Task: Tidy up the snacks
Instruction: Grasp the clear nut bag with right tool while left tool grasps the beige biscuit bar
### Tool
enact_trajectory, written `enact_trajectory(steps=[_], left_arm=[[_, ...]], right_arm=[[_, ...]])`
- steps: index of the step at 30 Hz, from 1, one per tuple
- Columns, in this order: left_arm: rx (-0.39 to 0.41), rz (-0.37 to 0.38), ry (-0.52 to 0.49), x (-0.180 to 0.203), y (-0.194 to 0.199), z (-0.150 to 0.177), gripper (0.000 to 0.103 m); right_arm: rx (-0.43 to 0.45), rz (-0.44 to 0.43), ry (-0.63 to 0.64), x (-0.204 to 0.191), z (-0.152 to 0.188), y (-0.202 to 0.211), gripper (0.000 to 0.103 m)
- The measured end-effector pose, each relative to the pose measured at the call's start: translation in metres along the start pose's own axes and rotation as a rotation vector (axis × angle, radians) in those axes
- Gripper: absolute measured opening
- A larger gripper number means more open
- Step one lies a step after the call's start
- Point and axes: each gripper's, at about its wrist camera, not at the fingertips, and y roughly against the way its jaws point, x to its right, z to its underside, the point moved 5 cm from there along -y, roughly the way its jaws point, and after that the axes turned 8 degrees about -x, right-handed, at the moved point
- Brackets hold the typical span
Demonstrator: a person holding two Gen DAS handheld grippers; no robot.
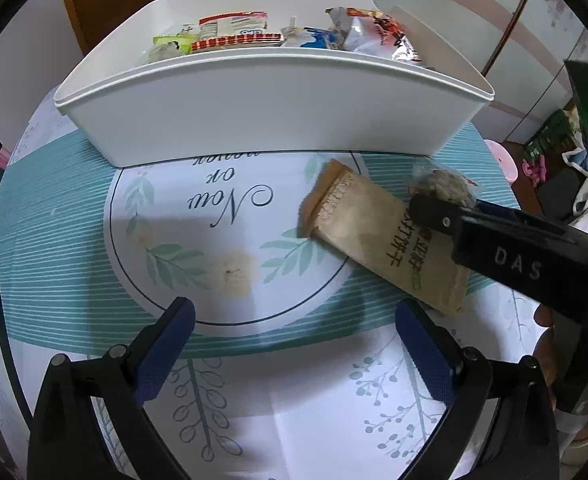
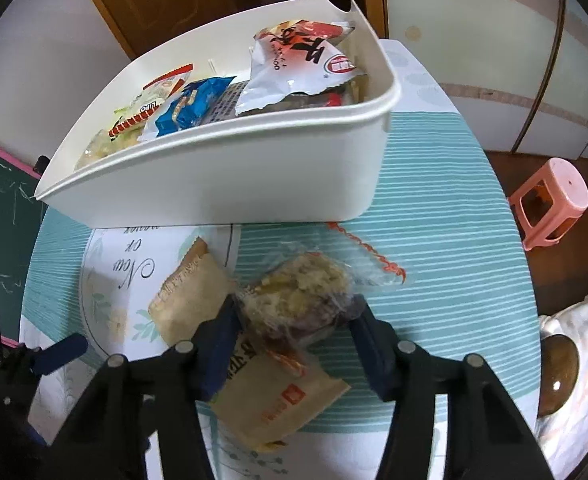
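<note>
the right gripper [image 2: 294,336] squeezes the clear-wrapped crumbly cake [image 2: 302,292]; next, lift it into the white plastic bin [image 2: 221,176]. left gripper [image 1: 294,344] gapes, holding nothing.

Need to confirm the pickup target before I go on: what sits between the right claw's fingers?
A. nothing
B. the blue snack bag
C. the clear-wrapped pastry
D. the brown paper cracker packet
C: the clear-wrapped pastry sits between the right claw fingers, lying atop the brown packet.
</note>
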Motion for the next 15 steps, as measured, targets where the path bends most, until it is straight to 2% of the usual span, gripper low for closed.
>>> enact_trajectory(steps=[5,10,15], left_arm=[[-0.015,0.026,-0.001,0.003,0.005,-0.001,0.1],[-0.019,0.055,0.034,0.008,0.008,-0.01,0.1],[-0.013,0.048,0.068,0.007,0.012,-0.02,0.1]], right_arm=[[0.029,0.017,0.03,0.016,0.016,0.013,0.053],[0.037,0.02,0.002,0.038,0.028,0.018,0.053],[0.014,-0.002,0.061,0.023,0.034,0.015,0.053]])
